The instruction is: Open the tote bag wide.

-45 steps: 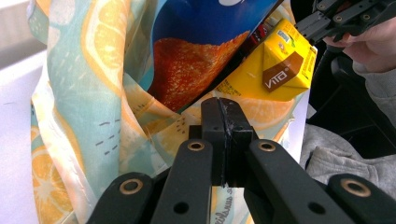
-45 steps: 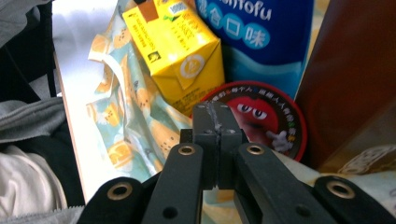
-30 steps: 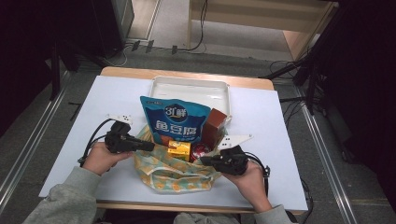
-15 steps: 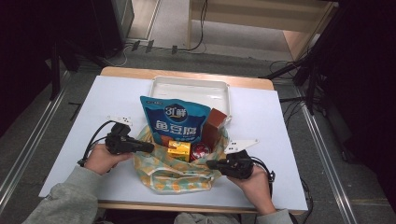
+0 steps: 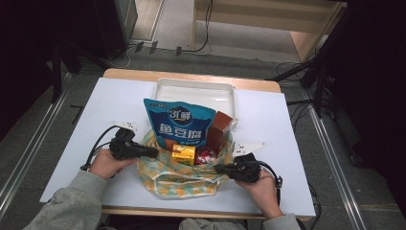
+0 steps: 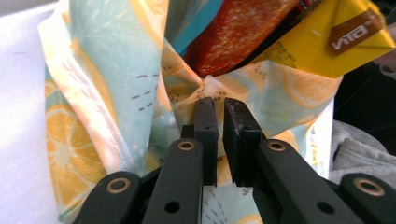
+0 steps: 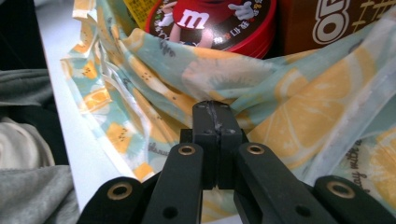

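Note:
A lemon-print cloth bag [image 5: 179, 179] lies at the table's front middle. In it stand a blue snack bag [image 5: 179, 122], a brown box [image 5: 219, 130], a yellow carton [image 5: 184, 153] and a red tin [image 5: 206, 155]. My left gripper [image 5: 155, 153] is at the bag's left rim. Its jaws have just been opening a little, and in the left gripper view a gathered fold of cloth [image 6: 102, 93] still sits at the tips of my left gripper [image 6: 215, 100]. My right gripper [image 5: 216, 168] is at the right rim. In its own view my right gripper [image 7: 215, 105] is shut on cloth [image 7: 289, 116] below the tin [image 7: 210, 23].
A white tray [image 5: 196, 91] stands behind the bag at the back of the white table [image 5: 110, 105]. Cables trail from both grippers across the table. Grey sleeves come in at the front edge. Dark stands and floor cables surround the table.
My right gripper has sunk slightly toward the near right, taking the bag's rim with it. The left hand has stayed in place.

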`<state>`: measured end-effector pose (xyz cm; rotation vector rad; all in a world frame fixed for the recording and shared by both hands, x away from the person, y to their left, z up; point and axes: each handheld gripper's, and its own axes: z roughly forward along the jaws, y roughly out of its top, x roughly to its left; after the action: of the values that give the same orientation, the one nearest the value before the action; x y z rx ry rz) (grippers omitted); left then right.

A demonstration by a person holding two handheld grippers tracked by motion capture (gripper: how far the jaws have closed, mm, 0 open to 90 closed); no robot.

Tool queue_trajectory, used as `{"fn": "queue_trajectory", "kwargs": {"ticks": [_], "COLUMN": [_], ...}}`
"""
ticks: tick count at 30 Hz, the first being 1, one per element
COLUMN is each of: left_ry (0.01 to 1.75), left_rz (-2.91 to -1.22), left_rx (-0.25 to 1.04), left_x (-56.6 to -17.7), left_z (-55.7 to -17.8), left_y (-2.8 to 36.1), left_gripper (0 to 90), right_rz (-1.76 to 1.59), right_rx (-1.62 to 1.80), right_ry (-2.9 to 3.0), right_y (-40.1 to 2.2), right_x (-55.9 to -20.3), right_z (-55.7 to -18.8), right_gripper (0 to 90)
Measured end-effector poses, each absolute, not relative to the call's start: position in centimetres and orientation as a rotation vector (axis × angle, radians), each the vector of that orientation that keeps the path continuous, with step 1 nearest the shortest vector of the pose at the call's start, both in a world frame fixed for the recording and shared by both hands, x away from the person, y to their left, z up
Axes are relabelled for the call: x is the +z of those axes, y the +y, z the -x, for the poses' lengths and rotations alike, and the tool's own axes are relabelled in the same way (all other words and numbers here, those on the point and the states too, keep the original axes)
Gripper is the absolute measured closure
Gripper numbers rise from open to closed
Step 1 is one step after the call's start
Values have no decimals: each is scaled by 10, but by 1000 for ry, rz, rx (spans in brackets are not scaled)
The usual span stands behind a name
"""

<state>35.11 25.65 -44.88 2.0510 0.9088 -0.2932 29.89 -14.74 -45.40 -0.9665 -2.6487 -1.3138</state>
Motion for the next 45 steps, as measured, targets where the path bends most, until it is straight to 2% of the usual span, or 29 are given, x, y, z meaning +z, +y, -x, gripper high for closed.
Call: {"fn": "queue_trajectory", "kwargs": {"ticks": [11,27,31,35,41,45], "left_ry": [926,987,957,1017,1030,1055], "left_rz": [-2073,-2125,-2165,-2123,-2148,-2100], "left_rx": [-291,-263,-164,-217,-149,-206], "left_x": [-462,-469,-466,-467,-463,-460], "left_z": [-356,-362,-358,-362,-360,-362], "left_y": [257,259,260,267,269,273], "left_gripper": [868,900,900,900,900,900], "right_rz": [947,1065,1112,1124,1160,1174], "right_rx": [-1239,-1211,-1200,-1205,-1187,-1182], "right_ry": [-2717,-2665,-2656,-2656,-2670,-2654], "right_y": [-145,-166,-175,-181,-188,-188], "right_x": [-467,-479,-479,-479,-477,-472], "right_z": [-308,-323,-324,-324,-324,-324], "right_gripper": [900,900,900,900,900,900]}}
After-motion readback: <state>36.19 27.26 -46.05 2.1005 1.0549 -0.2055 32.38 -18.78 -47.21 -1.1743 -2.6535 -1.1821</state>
